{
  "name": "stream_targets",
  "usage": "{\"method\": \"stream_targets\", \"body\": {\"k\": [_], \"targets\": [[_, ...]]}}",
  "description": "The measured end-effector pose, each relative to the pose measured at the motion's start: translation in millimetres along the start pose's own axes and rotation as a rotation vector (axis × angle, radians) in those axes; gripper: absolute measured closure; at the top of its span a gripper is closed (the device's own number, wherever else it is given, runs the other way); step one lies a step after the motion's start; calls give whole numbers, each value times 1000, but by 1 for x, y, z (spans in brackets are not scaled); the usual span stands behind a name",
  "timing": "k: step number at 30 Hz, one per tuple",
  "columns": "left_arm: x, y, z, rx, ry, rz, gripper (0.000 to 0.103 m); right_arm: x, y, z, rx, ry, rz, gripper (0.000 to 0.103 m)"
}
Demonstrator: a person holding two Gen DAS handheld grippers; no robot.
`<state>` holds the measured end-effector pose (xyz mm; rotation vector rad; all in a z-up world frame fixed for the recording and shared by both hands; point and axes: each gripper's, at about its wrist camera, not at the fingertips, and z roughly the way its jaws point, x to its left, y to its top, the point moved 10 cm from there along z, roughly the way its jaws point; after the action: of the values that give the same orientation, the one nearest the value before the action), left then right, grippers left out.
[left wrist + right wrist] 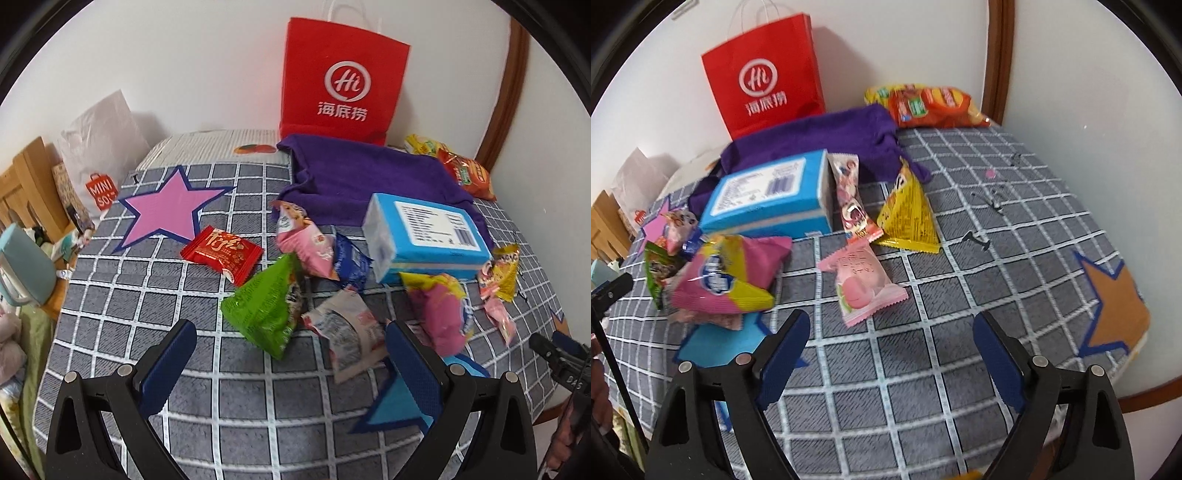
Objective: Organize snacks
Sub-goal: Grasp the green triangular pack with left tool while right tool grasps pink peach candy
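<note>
Snack packets lie scattered on a grey checked tablecloth (110, 314). My left gripper (291, 339) is open and empty, just short of a green packet (264, 310) and a white packet (349, 332). A red packet (221, 253), a pink-and-yellow bag (441, 310) and a blue box (424, 236) lie beyond. My right gripper (892, 332) is open and empty, just short of a pink peach packet (862, 282). A yellow triangular packet (910, 218), the pink-and-yellow bag (727, 275) and the blue box (768, 195) lie near it.
A red paper bag (343, 81) stands against the back wall, with a purple cloth (369, 177) in front of it. An orange chips bag (934, 105) lies at the back right. Pink (166, 206), blue (716, 341) and orange (1115, 306) star patches mark the cloth. The table edge (1137, 395) curves at the right.
</note>
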<state>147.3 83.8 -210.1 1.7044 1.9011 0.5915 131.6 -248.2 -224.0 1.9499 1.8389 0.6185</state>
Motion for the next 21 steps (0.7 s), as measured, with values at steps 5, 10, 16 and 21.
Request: {"method": "stream_targets", "body": {"k": [5, 10, 16, 21], "targets": [[8, 4, 13, 17, -6, 0, 1, 7, 9, 25, -2, 36, -36, 18], [12, 10, 21, 18, -21, -3, 1, 12, 15, 53, 19, 62, -33, 27], [10, 16, 30, 10, -43, -15, 1, 12, 16, 70, -32, 24, -30, 32], [8, 19, 41, 18, -34, 1, 1, 7, 17, 72, -85, 3, -22, 41]]}}
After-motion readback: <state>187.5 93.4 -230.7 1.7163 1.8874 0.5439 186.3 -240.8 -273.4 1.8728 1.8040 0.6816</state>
